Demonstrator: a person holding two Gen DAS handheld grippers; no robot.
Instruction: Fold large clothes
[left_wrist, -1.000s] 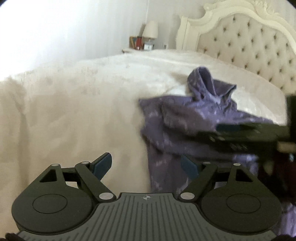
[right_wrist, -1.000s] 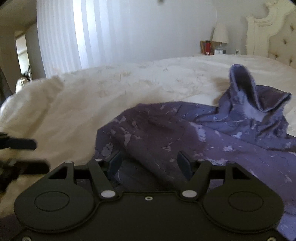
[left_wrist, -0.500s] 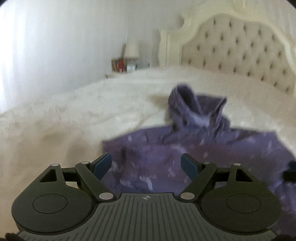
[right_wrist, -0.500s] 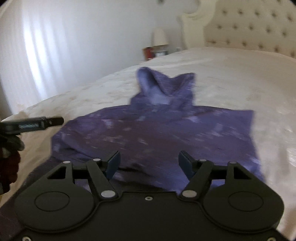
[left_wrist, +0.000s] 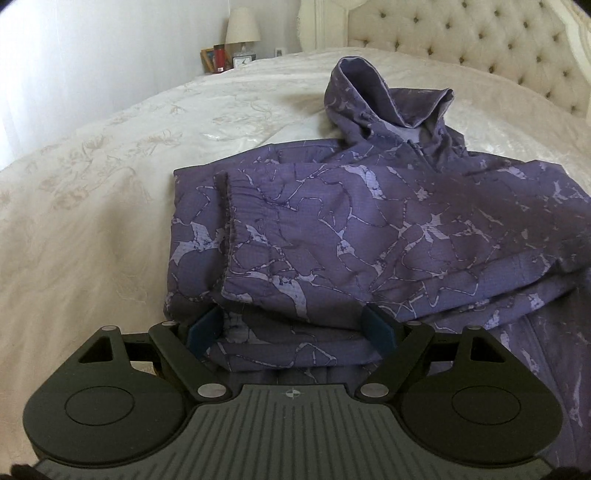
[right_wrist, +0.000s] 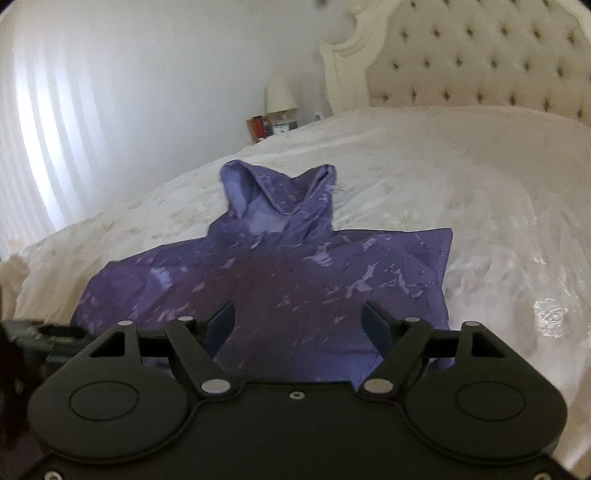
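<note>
Cream bedding (left_wrist: 92, 221) fills both views, with a tufted headboard (right_wrist: 480, 66) at upper right. Centre frame lies the purple hooded jacket (left_wrist: 369, 229), sleeves folded in. Left gripper (left_wrist: 291, 328) and right gripper (right_wrist: 299, 325) gape wide, holding nothing. Slippery fabric may slide, undoing the sleeve folds.

One hoodie (left_wrist: 369, 229), one bed (left_wrist: 92, 221), one lamp (left_wrist: 242, 26).
</note>
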